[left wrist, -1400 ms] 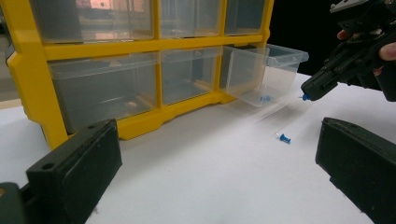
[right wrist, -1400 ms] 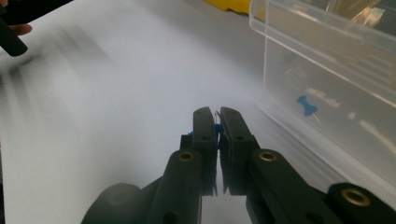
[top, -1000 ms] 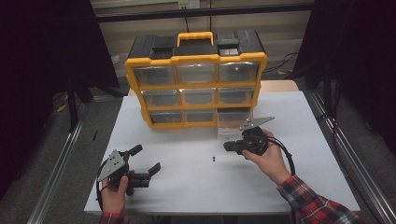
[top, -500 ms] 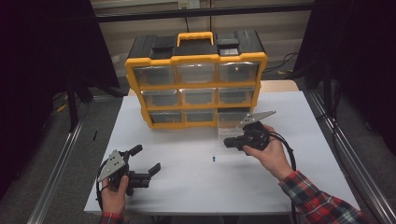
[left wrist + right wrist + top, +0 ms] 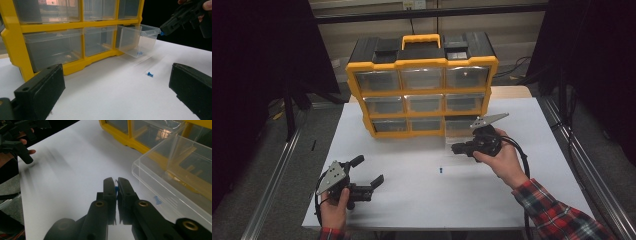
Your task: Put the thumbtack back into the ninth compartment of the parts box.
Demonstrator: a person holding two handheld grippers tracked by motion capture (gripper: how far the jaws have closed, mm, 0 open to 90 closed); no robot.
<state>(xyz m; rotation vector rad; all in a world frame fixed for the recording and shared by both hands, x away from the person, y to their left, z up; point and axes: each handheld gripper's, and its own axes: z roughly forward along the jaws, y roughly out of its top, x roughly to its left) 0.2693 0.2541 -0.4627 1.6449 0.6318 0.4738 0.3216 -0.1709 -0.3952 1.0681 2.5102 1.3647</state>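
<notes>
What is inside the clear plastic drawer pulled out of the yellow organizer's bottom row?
One small blue pin lies on the floor of the clear plastic drawer. Its rear part remains inside the yellow organizer, unseen.

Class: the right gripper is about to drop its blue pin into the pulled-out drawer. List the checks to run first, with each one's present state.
1. Blue pin pinched in right gripper: ok.
2. Clear drawer pulled out of yellow organizer: ok.
3. Pin over the drawer's opening: not ok, at the front rim.
4. Left gripper away from drawer: ok.
5. Loose blue pin on white table collected: not ok.
</notes>
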